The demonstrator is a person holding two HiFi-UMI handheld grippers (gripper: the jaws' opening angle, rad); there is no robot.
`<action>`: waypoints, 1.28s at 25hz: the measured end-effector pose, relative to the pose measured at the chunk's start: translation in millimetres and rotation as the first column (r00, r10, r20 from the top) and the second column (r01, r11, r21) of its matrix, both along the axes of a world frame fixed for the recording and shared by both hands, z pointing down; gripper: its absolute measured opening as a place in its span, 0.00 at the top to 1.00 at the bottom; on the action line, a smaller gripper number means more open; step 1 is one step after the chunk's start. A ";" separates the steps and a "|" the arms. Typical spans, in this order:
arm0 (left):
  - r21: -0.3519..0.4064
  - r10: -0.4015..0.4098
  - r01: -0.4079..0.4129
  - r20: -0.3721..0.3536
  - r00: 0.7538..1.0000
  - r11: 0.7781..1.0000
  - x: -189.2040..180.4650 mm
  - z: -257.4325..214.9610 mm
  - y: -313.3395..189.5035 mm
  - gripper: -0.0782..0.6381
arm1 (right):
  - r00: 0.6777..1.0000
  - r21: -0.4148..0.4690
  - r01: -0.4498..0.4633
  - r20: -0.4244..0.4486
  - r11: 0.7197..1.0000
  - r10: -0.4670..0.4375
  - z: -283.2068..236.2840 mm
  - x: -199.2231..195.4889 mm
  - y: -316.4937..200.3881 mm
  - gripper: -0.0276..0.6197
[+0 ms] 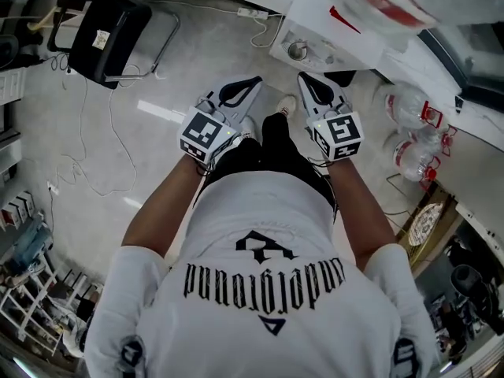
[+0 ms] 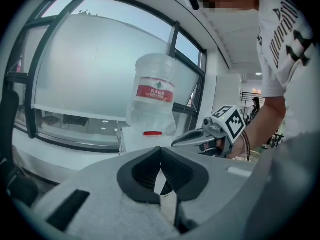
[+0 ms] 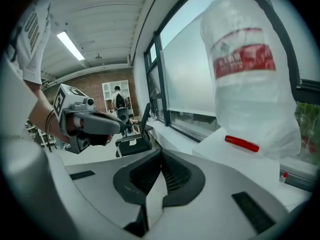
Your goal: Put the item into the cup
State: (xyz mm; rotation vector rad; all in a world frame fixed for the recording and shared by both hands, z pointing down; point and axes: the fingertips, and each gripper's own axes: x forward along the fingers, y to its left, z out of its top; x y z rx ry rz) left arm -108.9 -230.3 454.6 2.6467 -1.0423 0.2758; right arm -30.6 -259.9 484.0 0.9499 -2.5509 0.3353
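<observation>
The pale floor [image 1: 94,140] fills most of the head view, and the person's white shirt [image 1: 268,219] with dark lettering takes up the lower middle of that frame. In the left gripper view a broad window [image 2: 90,69] with dark frames spans the upper left. In front of the window stands a white water dispenser [image 2: 134,140] with a large clear water bottle [image 2: 152,96] upside down on it; the bottle has a red label and a red cap. A black chair [image 1: 106,34] sits at the upper left of the head view. Two empty clear bottles [image 1: 411,109] with red handles lie at that frame's right edge, one above the other. Both forearms reach up the centre of the head view, each hand holding a tool pointed toward the top of the frame. The left tool [image 1: 250,83] sits left of centre and the right tool [image 1: 305,79] right of centre, near each other but apart. In its own view the left tool has its two dark pads pressed together at the tips and grips nothing. The right tool's pads likewise meet at the tips and grip nothing. Each tool carries a marker cube [image 1: 203,132] near the wrist. A thin white cable [image 1: 118,144] trails across the floor at the left. No view shows the cup or the item.
</observation>
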 end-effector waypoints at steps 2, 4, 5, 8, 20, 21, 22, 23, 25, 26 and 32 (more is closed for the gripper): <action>0.020 -0.011 0.011 0.004 1.000 1.000 -6.8 -21.5 7.4 0.87 | 1.000 0.028 0.018 0.012 0.999 -0.019 -26.9 -4.5 12.0 0.93; 0.053 -0.021 0.020 0.029 0.999 0.998 -13.3 -41.3 14.6 0.87 | 0.999 0.055 0.026 0.023 0.998 -0.027 -51.1 -8.0 21.7 0.93; 0.074 -0.024 0.021 0.036 0.999 0.997 -16.1 -51.5 18.5 0.87 | 0.999 0.068 0.025 0.031 0.997 -0.027 -63.2 -9.7 25.9 0.93; 0.099 -0.031 0.032 -0.008 0.999 0.995 -22.6 -80.6 32.9 0.87 | 0.998 0.108 0.015 0.060 0.994 -0.021 -98.6 -15.2 40.8 0.93; 0.171 -0.031 0.047 -0.092 0.995 0.984 -39.0 -164.6 84.4 0.87 | 0.991 0.252 0.042 0.110 0.967 -0.072 -199.1 -26.3 103.0 0.93; 0.180 -0.034 0.051 -0.096 0.995 0.982 -41.5 -169.4 87.6 0.87 | 0.991 0.265 0.049 0.108 0.963 -0.080 -204.5 -28.1 106.9 0.93; 0.186 -0.039 0.057 -0.100 0.994 0.981 -44.0 -173.0 90.4 0.87 | 0.991 0.275 0.051 0.107 0.960 -0.083 -208.9 -29.4 110.0 0.93; 0.190 -0.043 0.062 -0.104 0.994 0.980 -46.3 -175.1 92.7 0.87 | 0.991 0.282 0.050 0.108 0.958 -0.083 -212.4 -30.3 112.1 0.93; 0.192 -0.048 0.069 -0.111 0.993 0.979 -49.2 -176.9 95.3 0.87 | 0.990 0.293 0.045 0.112 0.955 -0.081 -218.0 -31.3 114.4 0.93; 0.193 -0.048 0.069 -0.114 0.992 0.979 -49.8 -177.4 96.1 0.87 | 0.990 0.297 0.043 0.112 0.954 -0.080 -220.4 -31.8 115.2 0.93; 0.205 -0.027 0.050 -0.116 0.993 0.977 -48.0 -179.7 101.1 0.87 | 0.992 0.303 0.030 0.105 0.953 -0.065 -225.2 -25.4 119.3 0.93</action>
